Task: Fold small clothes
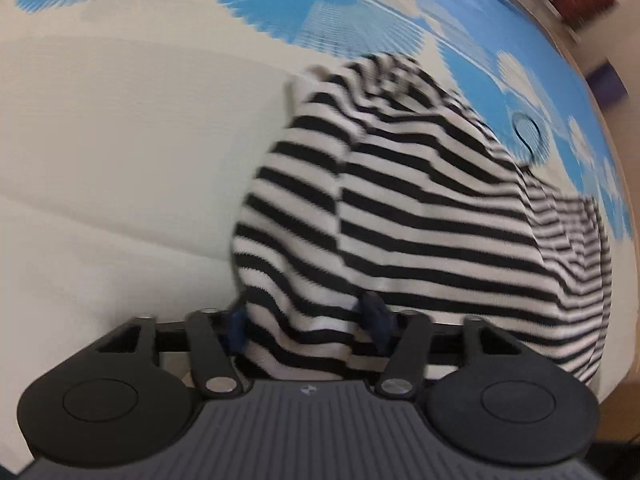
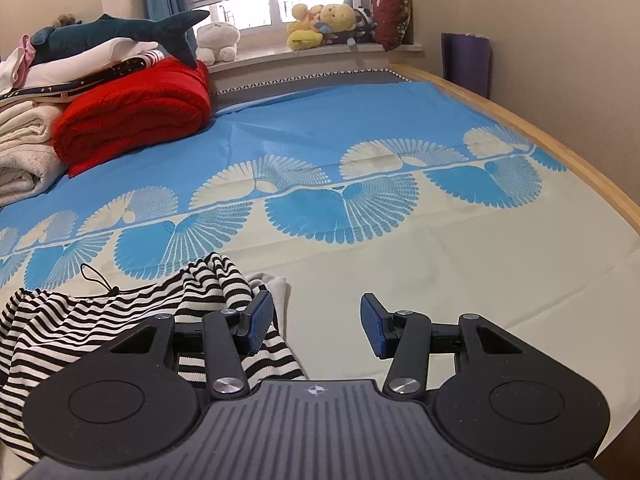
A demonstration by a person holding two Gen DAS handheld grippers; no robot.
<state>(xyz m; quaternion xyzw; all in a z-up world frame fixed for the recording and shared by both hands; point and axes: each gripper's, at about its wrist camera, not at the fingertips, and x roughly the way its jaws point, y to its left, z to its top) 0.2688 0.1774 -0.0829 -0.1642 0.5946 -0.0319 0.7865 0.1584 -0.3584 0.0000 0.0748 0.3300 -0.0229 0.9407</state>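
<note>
A black-and-white striped garment [image 1: 420,208] lies crumpled on the bedsheet [image 1: 120,160], with a black cord loop [image 1: 528,136] at its far edge. My left gripper [image 1: 306,322] points steeply down into its near fold. The jaws stand apart with a bunch of striped cloth between them, and the cloth partly hides the fingers [image 1: 374,316]. In the right wrist view the garment [image 2: 80,320] sits at lower left, cord loop [image 2: 96,276] on top. My right gripper [image 2: 316,322] hovers open over bare cream sheet, its left finger just above the garment's edge, nothing between the pads.
A folded red blanket [image 2: 136,112], stacked cream towels [image 2: 24,152] and a shark plush [image 2: 120,32] occupy the bed's far left. Plush toys [image 2: 324,24] line the windowsill. The wooden bed edge [image 2: 560,140] runs along the right, with a purple object [image 2: 466,60] by the wall.
</note>
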